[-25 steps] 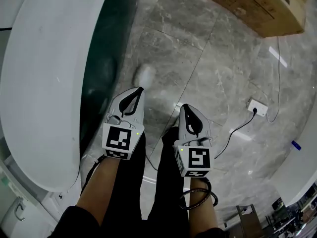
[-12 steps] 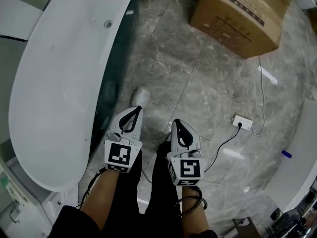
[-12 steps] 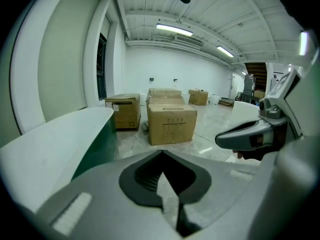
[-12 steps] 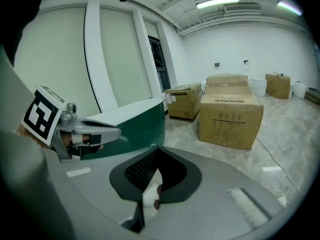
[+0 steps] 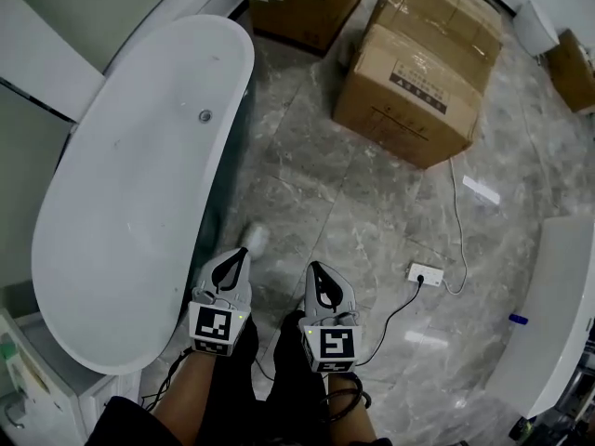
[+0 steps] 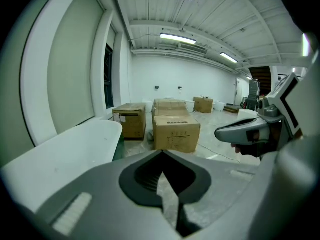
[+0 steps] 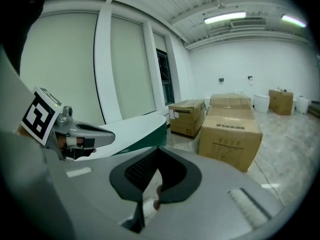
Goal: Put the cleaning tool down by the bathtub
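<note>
Jaws pressed together, empty, on left gripper (image 5: 241, 255) and right gripper (image 5: 314, 268), I am judging the pale cleaning tool (image 5: 256, 239) lying on the floor (image 5: 372, 203) beside the bathtub (image 5: 121, 230) as light, probably soft, best pinched mid-body.

Floor (image 5: 372, 184): grey veined stone tile, noted as polished and reflective. Bathtub (image 5: 121, 230): white, smooth, gloss finish recorded. Boxes (image 5: 409, 91): brown cardboard, matt.

Small whitish cleaning tool (image 5: 256, 240), blurred, lying on floor (image 5: 372, 203), just beside white oval bathtub (image 5: 130, 193)
</note>
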The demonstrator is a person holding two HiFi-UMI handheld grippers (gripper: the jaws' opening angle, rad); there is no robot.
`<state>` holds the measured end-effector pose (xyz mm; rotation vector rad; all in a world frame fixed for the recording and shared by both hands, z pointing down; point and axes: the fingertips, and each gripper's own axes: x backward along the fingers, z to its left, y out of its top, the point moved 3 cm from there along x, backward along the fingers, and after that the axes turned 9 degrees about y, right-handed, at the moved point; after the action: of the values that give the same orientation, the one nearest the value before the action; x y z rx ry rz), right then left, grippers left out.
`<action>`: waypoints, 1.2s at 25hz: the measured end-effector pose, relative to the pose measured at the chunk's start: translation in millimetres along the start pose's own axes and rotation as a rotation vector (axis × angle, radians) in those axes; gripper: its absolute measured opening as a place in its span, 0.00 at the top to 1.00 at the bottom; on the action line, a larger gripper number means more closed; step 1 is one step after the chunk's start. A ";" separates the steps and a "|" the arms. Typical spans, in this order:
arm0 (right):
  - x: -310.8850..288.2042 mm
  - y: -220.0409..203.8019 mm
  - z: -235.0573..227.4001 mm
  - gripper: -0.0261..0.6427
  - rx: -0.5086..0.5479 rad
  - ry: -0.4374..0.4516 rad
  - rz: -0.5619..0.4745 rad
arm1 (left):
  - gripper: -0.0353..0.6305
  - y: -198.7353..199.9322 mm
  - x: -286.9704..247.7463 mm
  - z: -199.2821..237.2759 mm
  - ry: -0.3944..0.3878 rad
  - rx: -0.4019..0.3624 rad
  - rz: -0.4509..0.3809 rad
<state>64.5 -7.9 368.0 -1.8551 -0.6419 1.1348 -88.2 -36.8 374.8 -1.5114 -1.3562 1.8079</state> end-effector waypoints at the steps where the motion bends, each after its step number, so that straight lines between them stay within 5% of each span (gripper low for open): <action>1: 3.9 13.5 2.3 0.94 0.006 -0.003 -0.009 | 0.95 4.5 5.4 2.4 0.009 0.008 0.000; 14: 48.8 137.3 19.8 0.94 0.081 -0.016 -0.191 | 0.95 104.2 59.8 13.6 0.021 0.028 -0.094; 30: 113.2 203.6 24.5 0.94 0.151 -0.076 -0.305 | 0.95 177.4 106.7 22.1 0.028 0.001 -0.225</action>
<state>93.8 -15.6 135.7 -1.5318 -0.8282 1.0249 -96.9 -37.4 166.8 -1.3203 -1.4478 1.6417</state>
